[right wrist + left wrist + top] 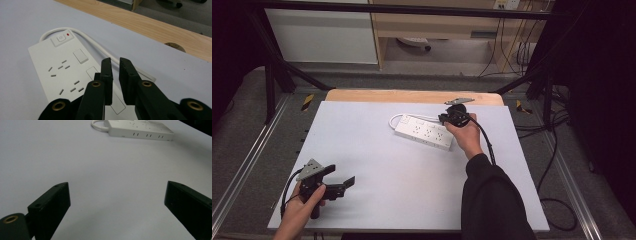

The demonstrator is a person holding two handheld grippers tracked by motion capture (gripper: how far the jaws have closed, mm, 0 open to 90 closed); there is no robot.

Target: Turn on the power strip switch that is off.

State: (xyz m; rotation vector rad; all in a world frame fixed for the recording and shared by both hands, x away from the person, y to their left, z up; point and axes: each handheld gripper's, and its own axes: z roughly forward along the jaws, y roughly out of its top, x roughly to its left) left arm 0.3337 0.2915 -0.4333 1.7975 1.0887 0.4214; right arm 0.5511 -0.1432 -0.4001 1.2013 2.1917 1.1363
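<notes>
A white power strip (424,132) lies on the far middle of the white table mat (402,175), its white cord (82,33) looping round the far end. A red light glows beside its switch (61,38). My right gripper (443,119) hovers over the strip's (62,65) right end. Its jaws (115,61) are shut to a thin gap with nothing visibly held, and the cord runs just behind the tips. My left gripper (340,175) rests near the front left corner, open wide (116,185) and empty, facing the strip (140,130) far ahead.
A wooden table edge (412,96) shows beyond the mat. Metal frame rails (247,155) flank both sides. Black cables (557,165) trail over the floor on the right. Cabinets (322,35) stand at the back.
</notes>
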